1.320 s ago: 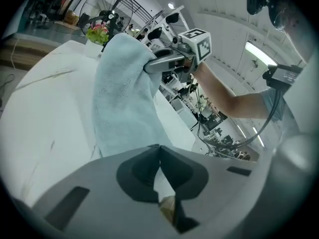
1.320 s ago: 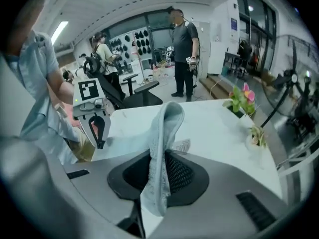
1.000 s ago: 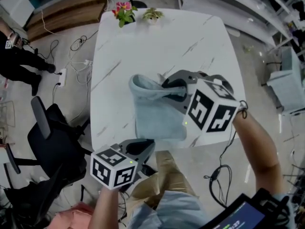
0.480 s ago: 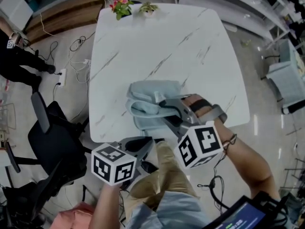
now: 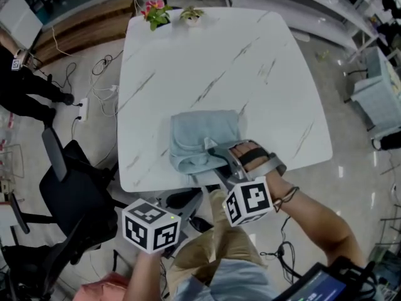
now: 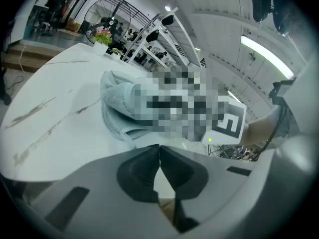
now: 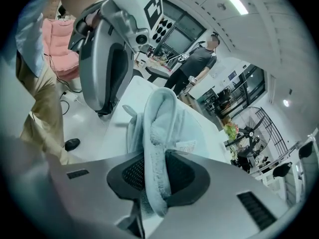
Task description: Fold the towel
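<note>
Your right gripper (image 7: 154, 180) pinches the thick doubled edge of the towel (image 5: 203, 133), likely to lay that fold flat near the front edge of the table (image 5: 207, 55). Your left gripper (image 6: 159, 151) is closed on nothing and hangs off the table, probably to stay clear.

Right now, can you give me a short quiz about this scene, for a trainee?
1. True or false: the left gripper holds the towel.
2. What is between the jaws of the right gripper? A nothing; B the towel; C a plant.
3. Fill in: the two small plants stand at the table's ____ edge, seen from the person.

Key: 1 false, its jaws are shut and empty; 2 B; 3 far.
</note>
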Tool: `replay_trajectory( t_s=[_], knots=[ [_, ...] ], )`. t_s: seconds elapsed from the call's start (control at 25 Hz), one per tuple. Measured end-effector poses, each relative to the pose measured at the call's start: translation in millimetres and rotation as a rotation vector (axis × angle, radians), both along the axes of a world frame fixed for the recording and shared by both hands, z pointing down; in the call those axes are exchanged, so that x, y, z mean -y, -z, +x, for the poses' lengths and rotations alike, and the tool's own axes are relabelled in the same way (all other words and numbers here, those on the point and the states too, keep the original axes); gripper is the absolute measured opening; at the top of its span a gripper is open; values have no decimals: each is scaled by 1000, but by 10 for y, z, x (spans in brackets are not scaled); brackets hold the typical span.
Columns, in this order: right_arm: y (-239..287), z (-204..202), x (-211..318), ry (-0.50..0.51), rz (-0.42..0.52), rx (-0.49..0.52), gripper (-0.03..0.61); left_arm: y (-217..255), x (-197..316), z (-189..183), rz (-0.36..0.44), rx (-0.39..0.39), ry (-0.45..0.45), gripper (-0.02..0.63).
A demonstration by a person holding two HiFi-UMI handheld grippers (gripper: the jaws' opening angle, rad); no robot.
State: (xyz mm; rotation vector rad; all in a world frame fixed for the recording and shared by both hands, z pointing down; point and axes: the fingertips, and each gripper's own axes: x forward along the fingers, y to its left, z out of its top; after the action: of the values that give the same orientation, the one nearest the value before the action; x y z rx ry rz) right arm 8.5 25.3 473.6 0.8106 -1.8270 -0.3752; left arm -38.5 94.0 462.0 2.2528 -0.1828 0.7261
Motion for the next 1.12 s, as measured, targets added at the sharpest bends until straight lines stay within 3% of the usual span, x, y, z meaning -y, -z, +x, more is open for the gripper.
replay_trajectory(
  t_s=[0.12,0.36,0.48,0.6,0.68,0.8,0.88,0.92,1.12],
  knots=[
    [23,-25,-18,4,-14,26,115,-2,18,34,-1,-11,9,8],
    [391,-47,-275,48,-173,182,282,-50,25,179,0,-14,-2,8],
    [660,-29,-325,60,-249,366,291,-58,27,229,0,-14,-2,8],
    [834,57,-195,5,-288,559,281,-72,27,255,2,-13,-1,8],
    [771,108,-92,-38,-334,606,264,-95,24,279,0,-9,-4,8],
    [503,102,-68,-47,-437,561,250,-136,19,317,5,5,-10,8],
    [405,50,-120,-4,-452,504,151,-156,33,330,6,9,-4,8],
    [408,15,-148,30,-427,476,63,-163,40,332,5,8,0,8],
    [359,-96,-341,177,-245,289,41,-218,81,304,1,14,13,8]
  ],
)
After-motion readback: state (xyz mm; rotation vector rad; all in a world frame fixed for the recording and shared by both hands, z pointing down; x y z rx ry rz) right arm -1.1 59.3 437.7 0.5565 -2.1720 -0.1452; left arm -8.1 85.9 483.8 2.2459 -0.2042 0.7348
